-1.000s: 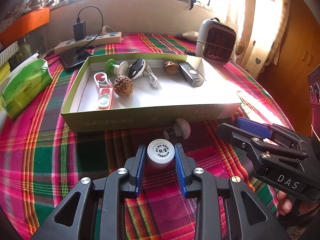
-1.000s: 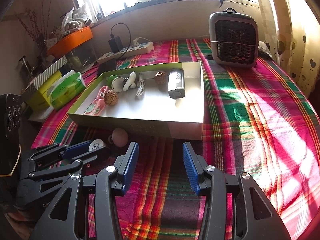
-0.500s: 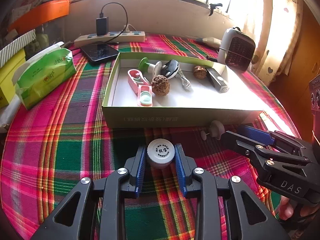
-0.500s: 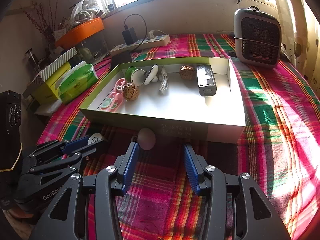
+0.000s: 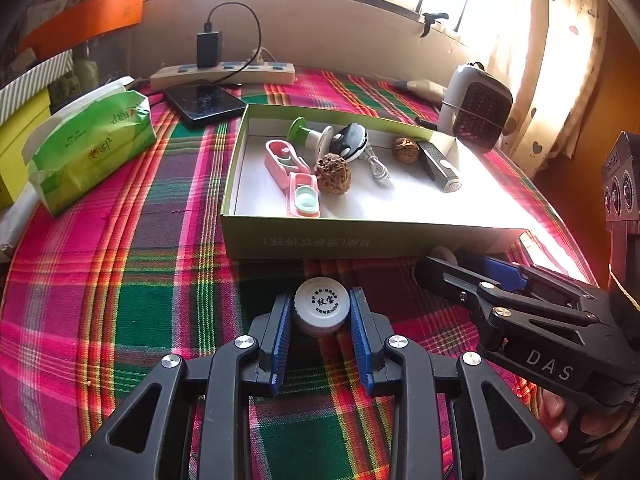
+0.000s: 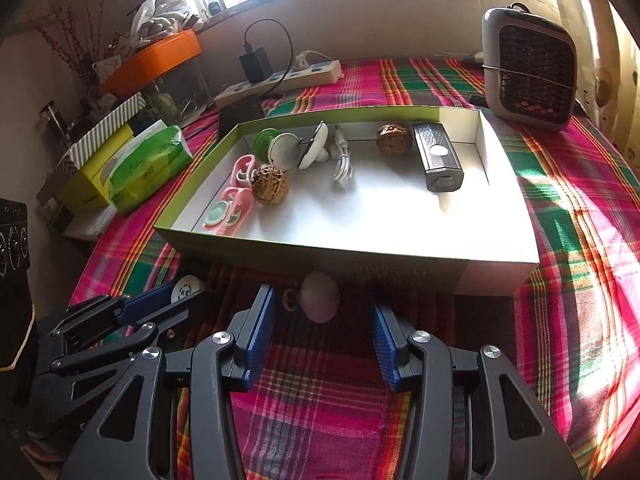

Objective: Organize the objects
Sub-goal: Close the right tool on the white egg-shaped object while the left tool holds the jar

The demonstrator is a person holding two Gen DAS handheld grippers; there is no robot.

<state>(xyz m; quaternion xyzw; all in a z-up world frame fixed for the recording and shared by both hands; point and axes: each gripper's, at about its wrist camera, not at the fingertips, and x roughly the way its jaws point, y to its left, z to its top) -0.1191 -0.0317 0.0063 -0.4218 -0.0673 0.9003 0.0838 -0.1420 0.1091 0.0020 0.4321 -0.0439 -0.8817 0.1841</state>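
Note:
My left gripper (image 5: 322, 314) is shut on a small white bottle (image 5: 322, 309) with a printed cap, held over the plaid cloth in front of the green box (image 5: 320, 236). The bottle also shows in the right wrist view (image 6: 185, 289). My right gripper (image 6: 323, 312) is open, its blue pads on either side of a small pinkish round knob (image 6: 320, 297) that lies on the cloth against the box's front wall (image 6: 400, 270). The box holds two walnuts (image 6: 270, 189), a pink case (image 6: 229, 210), a green-and-white piece (image 6: 276, 148), a white cable (image 6: 342, 160) and a grey device (image 6: 439, 156).
A small heater (image 6: 528, 68) stands back right. A green tissue pack (image 5: 88, 148), yellow box (image 5: 20, 128), phone (image 5: 204, 102) and power strip (image 5: 224, 74) lie left and behind the box. A black speaker (image 5: 622, 184) stands at the right edge.
My left gripper has shifted left with the bottle still held. My right gripper has moved forward, so the pinkish knob now sits between its open pads.

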